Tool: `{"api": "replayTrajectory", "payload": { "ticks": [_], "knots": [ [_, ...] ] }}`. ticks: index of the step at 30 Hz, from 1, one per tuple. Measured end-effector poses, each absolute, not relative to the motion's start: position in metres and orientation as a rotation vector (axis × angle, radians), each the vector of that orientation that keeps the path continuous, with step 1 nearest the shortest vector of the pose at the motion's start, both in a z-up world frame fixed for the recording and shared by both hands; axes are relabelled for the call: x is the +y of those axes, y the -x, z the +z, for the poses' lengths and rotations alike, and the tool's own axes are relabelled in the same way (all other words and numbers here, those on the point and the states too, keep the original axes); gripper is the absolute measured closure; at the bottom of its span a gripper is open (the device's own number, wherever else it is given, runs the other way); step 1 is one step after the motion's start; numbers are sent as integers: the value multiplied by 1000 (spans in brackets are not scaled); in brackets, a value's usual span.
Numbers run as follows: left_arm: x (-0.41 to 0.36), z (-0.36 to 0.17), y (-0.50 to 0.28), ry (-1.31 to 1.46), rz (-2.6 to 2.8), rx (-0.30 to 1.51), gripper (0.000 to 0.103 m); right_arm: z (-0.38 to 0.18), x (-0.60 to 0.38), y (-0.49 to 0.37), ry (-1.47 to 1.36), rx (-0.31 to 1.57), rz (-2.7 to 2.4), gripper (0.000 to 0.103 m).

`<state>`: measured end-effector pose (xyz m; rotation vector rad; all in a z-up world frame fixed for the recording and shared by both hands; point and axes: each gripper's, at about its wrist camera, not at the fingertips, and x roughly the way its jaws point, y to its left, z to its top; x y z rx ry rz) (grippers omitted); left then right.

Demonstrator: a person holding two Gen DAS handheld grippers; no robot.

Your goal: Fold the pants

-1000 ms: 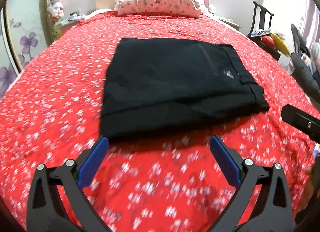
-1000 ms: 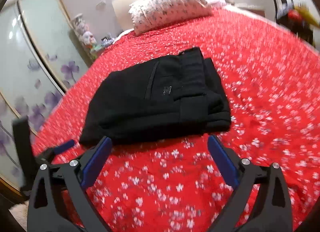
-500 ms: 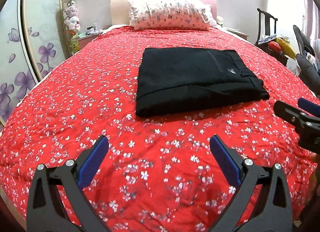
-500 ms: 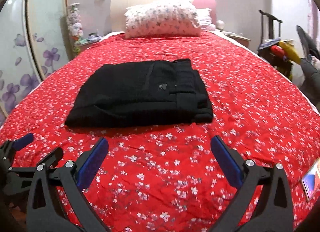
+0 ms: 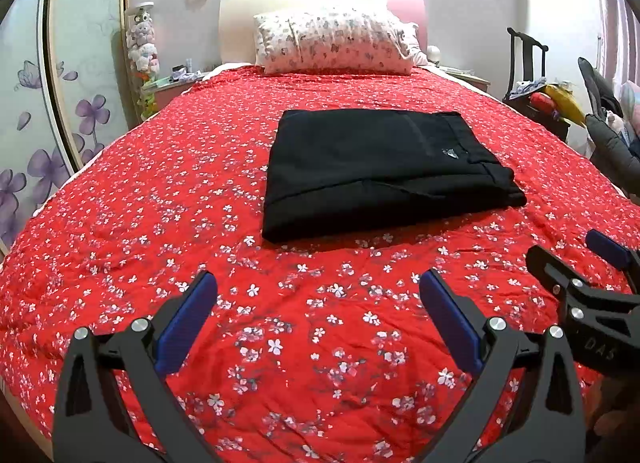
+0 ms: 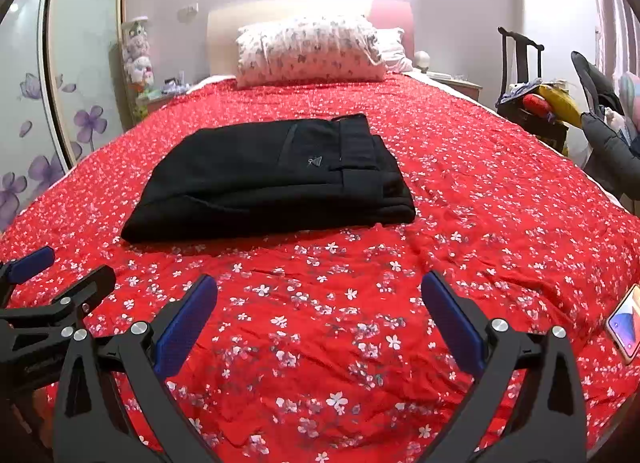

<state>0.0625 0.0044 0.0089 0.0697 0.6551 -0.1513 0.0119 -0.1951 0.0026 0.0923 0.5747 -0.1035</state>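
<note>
The black pants [image 5: 380, 167] lie folded into a flat rectangle in the middle of the red flowered bedspread [image 5: 160, 223]; they also show in the right wrist view [image 6: 272, 179]. My left gripper [image 5: 316, 287] is open and empty, held above the bedspread well short of the pants. My right gripper [image 6: 316, 287] is open and empty, also back from the pants. Each gripper shows at the edge of the other's view: the right gripper [image 5: 592, 263] and the left gripper [image 6: 52, 275].
A flowered pillow [image 5: 336, 41] lies at the headboard. A nightstand with plush toys [image 5: 140, 51] stands at the left, sliding doors beside it. A black chair with bags [image 5: 536, 95] and a dark jacket [image 5: 612, 151] stand right. A phone [image 6: 626, 323] lies near the bed's right edge.
Both grippers have pulled back from the folded pants toward the foot of the bed and levelled out. The pants lie still, farther away in both views.
</note>
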Motion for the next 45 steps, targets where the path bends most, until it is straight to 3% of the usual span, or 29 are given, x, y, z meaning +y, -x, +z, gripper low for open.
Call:
{"api": "replayTrajectory", "payload": {
  "ticks": [45],
  "knots": [
    [4,-1,-60,-21,-151,664,2,3,-186,-8,-75,548,-64,1]
  ]
}}
